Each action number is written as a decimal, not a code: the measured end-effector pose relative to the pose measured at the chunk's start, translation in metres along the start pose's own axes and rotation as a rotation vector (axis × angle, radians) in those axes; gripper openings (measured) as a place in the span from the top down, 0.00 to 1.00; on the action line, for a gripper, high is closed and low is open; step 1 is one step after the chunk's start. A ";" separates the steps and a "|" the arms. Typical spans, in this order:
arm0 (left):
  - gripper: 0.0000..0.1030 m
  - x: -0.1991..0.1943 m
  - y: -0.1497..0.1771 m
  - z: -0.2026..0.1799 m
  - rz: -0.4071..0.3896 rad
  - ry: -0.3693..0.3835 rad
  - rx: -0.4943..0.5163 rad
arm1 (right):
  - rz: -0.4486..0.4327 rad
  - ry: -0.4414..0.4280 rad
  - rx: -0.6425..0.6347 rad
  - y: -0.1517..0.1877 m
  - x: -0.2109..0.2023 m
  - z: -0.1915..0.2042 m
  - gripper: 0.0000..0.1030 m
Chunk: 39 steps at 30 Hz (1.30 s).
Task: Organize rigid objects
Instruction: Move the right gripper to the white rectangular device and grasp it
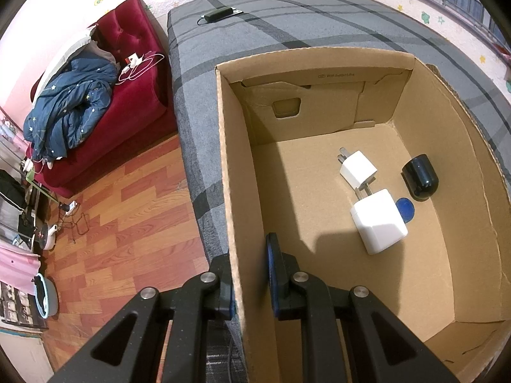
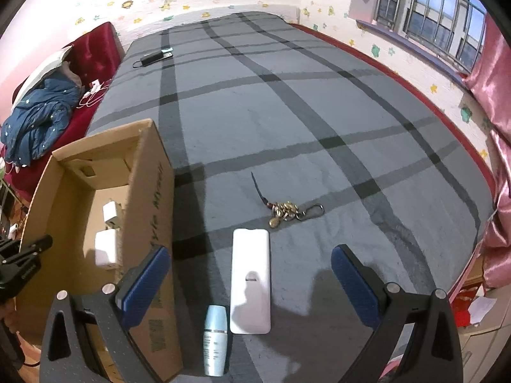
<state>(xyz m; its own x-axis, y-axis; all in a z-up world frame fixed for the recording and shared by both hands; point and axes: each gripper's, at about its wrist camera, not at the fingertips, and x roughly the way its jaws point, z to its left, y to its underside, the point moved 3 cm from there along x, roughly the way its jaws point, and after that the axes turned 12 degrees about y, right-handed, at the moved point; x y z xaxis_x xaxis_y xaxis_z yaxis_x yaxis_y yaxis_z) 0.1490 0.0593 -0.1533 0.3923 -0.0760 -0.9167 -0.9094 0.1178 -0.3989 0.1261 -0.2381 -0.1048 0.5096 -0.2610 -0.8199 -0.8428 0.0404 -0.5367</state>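
Left wrist view: left gripper (image 1: 252,284) fingers clamped on cardboard box (image 1: 236,166) wall, two white chargers (image 1: 378,220) and black cap (image 1: 420,175) inside toward 2 o'clock; right wrist view: right gripper (image 2: 250,282) fingers wide apart, holding nothing, over white power bank (image 2: 250,279) on bed (image 2: 287,111), keychain (image 2: 289,212) at 12 o'clock, blue bottle (image 2: 215,340) at 7.

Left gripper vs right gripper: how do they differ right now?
The left gripper is shut on the cardboard box wall; the right gripper is open and empty. Left is at the box; right hangs over the white power bank on the bed. Both have blue pads and point downward.
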 end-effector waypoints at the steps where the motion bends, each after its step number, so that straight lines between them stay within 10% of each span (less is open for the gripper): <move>1: 0.85 0.000 0.000 0.000 -0.001 0.001 0.000 | 0.004 -0.002 0.007 0.003 0.004 -0.003 0.00; 39: 0.84 0.000 0.001 0.003 0.000 0.004 -0.002 | 0.198 0.005 -0.034 0.054 0.120 0.014 0.00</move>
<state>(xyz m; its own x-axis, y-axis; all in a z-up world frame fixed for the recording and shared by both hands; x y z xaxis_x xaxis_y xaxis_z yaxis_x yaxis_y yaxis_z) 0.1488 0.0626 -0.1533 0.3915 -0.0797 -0.9167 -0.9098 0.1156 -0.3987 0.1446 -0.2534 -0.2353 0.3326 -0.2559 -0.9077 -0.9318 0.0591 -0.3581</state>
